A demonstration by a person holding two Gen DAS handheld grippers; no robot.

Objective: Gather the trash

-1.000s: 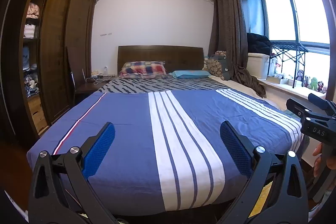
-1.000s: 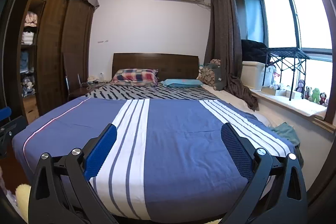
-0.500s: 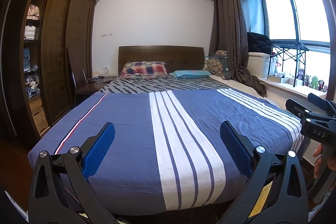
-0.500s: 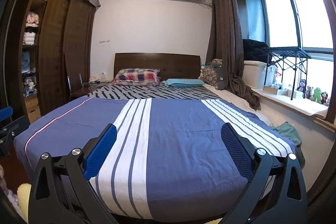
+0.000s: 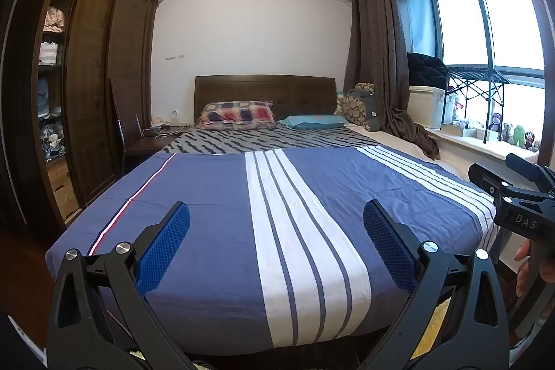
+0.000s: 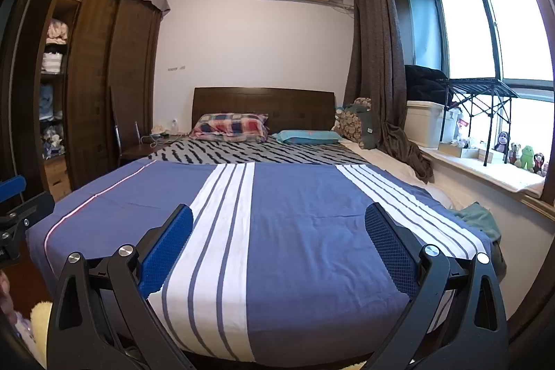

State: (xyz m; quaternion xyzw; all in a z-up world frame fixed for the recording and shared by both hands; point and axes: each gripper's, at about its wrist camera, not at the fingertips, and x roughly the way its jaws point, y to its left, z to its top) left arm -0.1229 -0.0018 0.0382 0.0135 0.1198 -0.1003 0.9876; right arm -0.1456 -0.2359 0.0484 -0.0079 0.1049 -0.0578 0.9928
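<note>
Both claws are spread wide with nothing in them: the left claw [image 5: 276, 243] and right claw [image 6: 278, 245] hang over the foot of the blue quilt with white stripes [image 5: 215, 207]. Honestly can't spot any trash from here, so where it sits and how it looks, no idea. I'd scan low first, left of the bed by the dark wooden wardrobe [image 5: 90, 75], then across to the white windowsill [image 6: 485, 174].

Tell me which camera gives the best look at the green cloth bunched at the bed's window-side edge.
The right wrist view. There the green cloth lies in plain sight between the bed and the windowsill. In the left wrist view that spot is blocked by the right hand-held gripper, so the cloth does not show at all.
</note>
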